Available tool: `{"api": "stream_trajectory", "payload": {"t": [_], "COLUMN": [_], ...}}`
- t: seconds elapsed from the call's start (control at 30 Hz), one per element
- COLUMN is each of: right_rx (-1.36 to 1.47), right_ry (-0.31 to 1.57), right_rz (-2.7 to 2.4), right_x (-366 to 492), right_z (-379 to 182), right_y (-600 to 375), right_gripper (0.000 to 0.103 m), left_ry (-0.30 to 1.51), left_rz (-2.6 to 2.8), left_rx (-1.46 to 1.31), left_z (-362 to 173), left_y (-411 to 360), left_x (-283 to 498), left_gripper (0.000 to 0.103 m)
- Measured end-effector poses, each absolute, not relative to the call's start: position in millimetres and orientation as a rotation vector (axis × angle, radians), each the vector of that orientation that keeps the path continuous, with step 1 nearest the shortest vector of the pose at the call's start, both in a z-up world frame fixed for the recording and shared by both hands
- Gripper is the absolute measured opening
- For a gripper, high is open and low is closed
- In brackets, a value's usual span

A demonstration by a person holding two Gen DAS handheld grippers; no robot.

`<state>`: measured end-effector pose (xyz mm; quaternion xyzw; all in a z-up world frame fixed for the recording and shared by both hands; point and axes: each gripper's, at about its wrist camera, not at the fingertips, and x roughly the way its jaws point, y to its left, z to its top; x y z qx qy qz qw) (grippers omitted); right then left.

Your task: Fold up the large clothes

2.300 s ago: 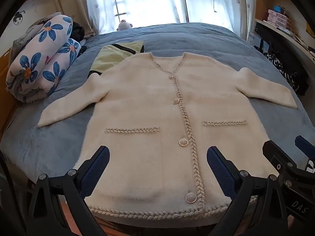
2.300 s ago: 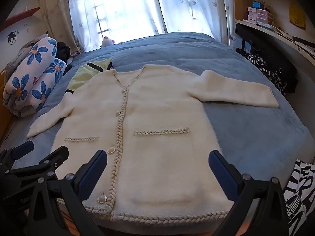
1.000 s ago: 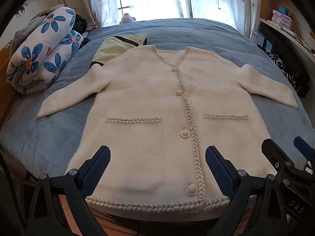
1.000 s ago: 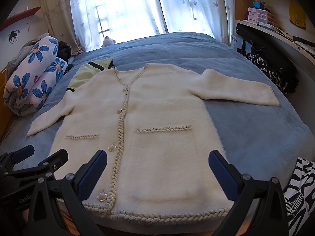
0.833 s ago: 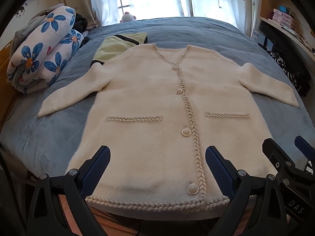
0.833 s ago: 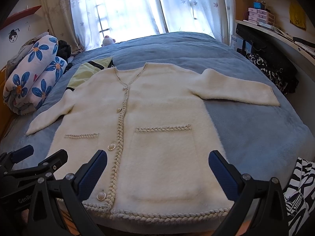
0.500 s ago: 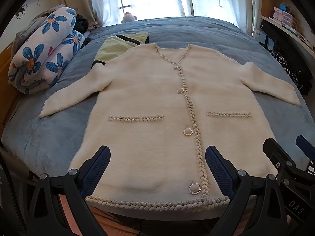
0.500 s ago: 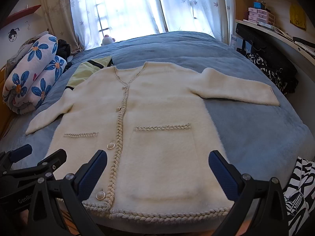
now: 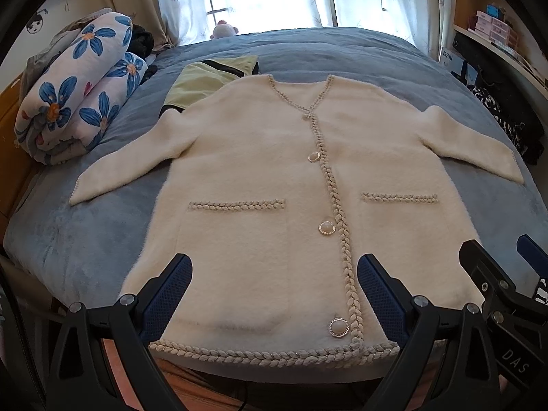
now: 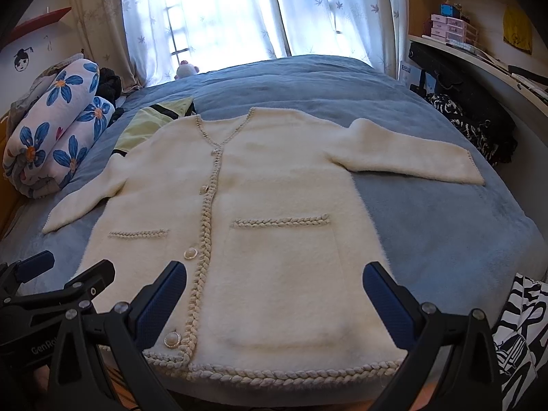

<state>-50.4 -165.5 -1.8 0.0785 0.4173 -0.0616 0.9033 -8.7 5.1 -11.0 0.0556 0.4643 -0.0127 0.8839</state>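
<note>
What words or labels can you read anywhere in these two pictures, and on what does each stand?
"DAS": on the right gripper body, cut off.
"GenRo": on the left gripper body, cut off.
Print on the white box by the bed: too small to read.

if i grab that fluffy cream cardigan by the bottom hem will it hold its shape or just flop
The cream cardigan will likely flop: it lies limp and flat on the blue bedspread, sleeves spread. Its thick, fuzzy knit suggests some weight, so the far part would probably drag rather than lift. The braided hem looks bulkier and may give the open left gripper and right gripper a firmer hold.
</note>
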Motion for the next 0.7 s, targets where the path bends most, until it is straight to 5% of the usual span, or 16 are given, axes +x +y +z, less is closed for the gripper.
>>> {"api": "stream_trajectory", "payload": {"t": [0.7], "right_rx": [0.165], "right_ry": [0.865], "right_rz": [-0.129], "right_x": [-50.4], "right_z": [-4.0], "right_y": [-168.8], "right_gripper": [0.103], "left_ry": [0.969], "left_rz": [-0.026], "left_rx": [0.125], "left_z": [-11.1], "left_y": [5.6], "left_x": [-8.0], "left_gripper": [0.096]}}
